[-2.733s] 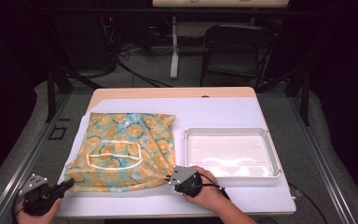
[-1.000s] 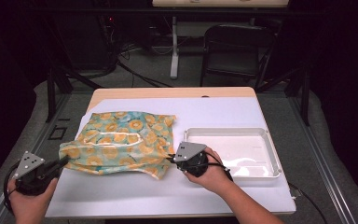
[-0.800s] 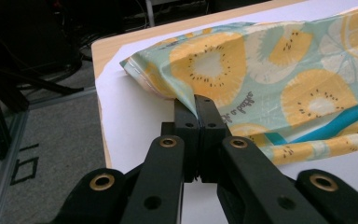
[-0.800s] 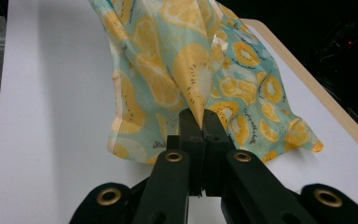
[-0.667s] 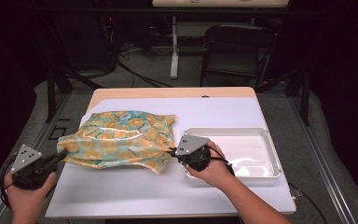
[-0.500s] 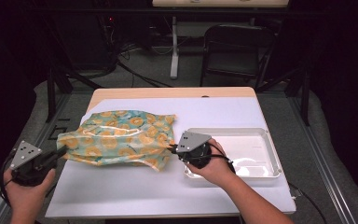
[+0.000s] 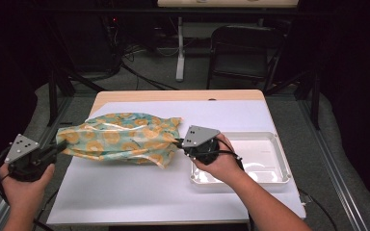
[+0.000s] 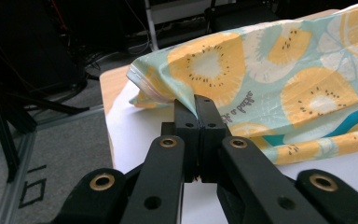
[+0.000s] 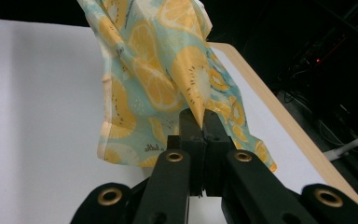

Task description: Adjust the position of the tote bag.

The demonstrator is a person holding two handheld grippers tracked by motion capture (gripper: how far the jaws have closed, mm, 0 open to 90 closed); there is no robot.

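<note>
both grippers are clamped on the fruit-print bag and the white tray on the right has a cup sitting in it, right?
Not quite. The white tray holds nothing, as the high view shows. The rest is right: the left gripper and the right gripper are each shut on the fruit-print bag.

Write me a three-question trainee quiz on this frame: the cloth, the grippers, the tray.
1. True or false: both the left gripper and the right gripper are shut on the cloth.
2. What is in the white tray? A) the cloth B) nothing that can be seen C) a cup
3. Fill in: the cloth's printed pattern shows sliced ____.

Key
1. True; each pair of jaws pinches an edge of the fabric.
2. B; the right hand covers its left end.
3. Fruit.
</note>
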